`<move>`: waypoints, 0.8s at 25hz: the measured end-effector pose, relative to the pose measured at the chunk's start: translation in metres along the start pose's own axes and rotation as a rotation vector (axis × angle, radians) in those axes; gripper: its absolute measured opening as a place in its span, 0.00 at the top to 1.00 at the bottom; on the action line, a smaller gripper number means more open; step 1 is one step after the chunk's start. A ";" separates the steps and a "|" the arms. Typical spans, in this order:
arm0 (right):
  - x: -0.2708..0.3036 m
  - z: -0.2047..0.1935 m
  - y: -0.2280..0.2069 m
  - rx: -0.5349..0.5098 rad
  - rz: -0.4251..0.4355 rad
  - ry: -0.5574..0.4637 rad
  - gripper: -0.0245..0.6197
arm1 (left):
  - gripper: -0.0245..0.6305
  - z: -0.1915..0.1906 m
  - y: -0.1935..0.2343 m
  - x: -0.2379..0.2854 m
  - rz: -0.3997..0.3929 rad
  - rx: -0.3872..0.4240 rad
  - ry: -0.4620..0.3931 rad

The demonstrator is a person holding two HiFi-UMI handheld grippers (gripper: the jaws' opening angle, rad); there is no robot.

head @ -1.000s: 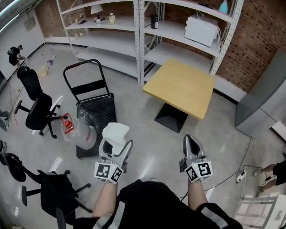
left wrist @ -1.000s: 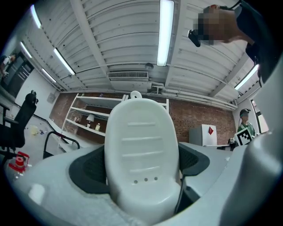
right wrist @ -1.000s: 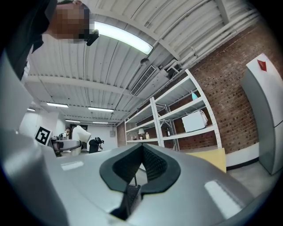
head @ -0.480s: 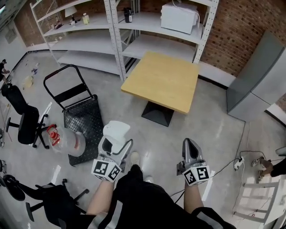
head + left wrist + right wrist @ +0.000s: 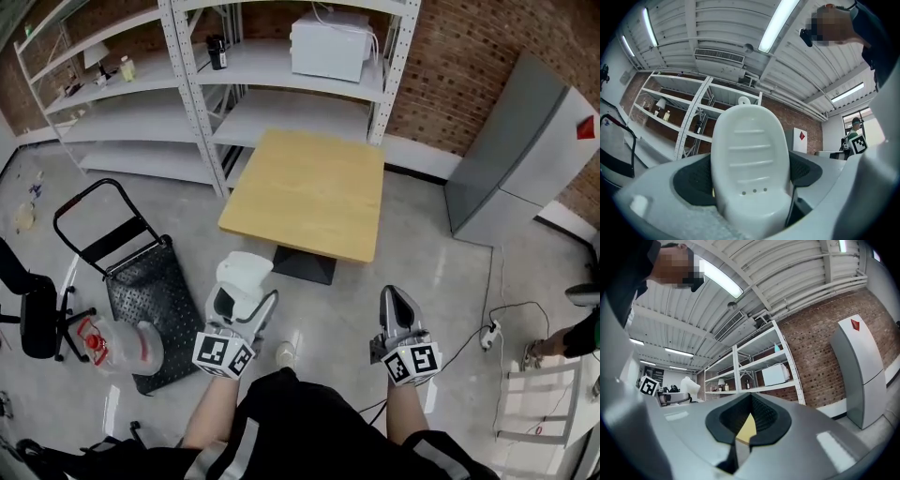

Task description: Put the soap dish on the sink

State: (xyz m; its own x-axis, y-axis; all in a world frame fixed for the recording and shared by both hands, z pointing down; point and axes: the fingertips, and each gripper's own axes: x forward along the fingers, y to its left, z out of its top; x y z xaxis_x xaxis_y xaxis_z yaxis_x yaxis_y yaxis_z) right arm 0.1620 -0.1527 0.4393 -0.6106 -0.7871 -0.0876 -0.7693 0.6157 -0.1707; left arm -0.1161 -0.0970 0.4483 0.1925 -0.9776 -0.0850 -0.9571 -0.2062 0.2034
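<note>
Your left gripper (image 5: 241, 305) is clamped on the white soap dish (image 5: 244, 274). The dish stands upright between the jaws, ribbed face and three small drain holes turned toward the gripper's camera, and its rounded top rises past the fingertips. Your right gripper (image 5: 397, 298) has its jaws together with nothing between them. Both grippers are held side by side over the concrete floor (image 5: 441, 281). Just ahead of them is the yellow wooden tabletop (image 5: 309, 192), with a white shelf unit (image 5: 281, 103) carrying a microwave (image 5: 326, 45) beyond it. A black hand trolley (image 5: 141, 281) sits to the left of your left gripper.
</note>
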 end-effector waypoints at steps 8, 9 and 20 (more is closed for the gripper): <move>0.082 0.002 -0.016 -0.019 -0.025 0.012 0.95 | 0.27 0.010 0.056 0.072 -0.025 0.027 0.018; 0.092 0.002 -0.018 -0.021 -0.029 0.012 0.95 | 0.27 0.008 0.062 0.080 -0.031 0.025 0.019; 0.161 -0.025 -0.018 -0.015 -0.057 0.059 0.95 | 0.27 -0.016 0.125 0.126 -0.033 -0.037 0.087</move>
State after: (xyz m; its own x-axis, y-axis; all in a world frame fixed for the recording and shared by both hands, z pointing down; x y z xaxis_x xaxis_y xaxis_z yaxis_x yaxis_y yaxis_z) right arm 0.0728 -0.2898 0.4525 -0.5751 -0.8178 -0.0200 -0.8058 0.5705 -0.1592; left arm -0.2081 -0.2463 0.4792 0.2437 -0.9698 -0.0073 -0.9416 -0.2384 0.2376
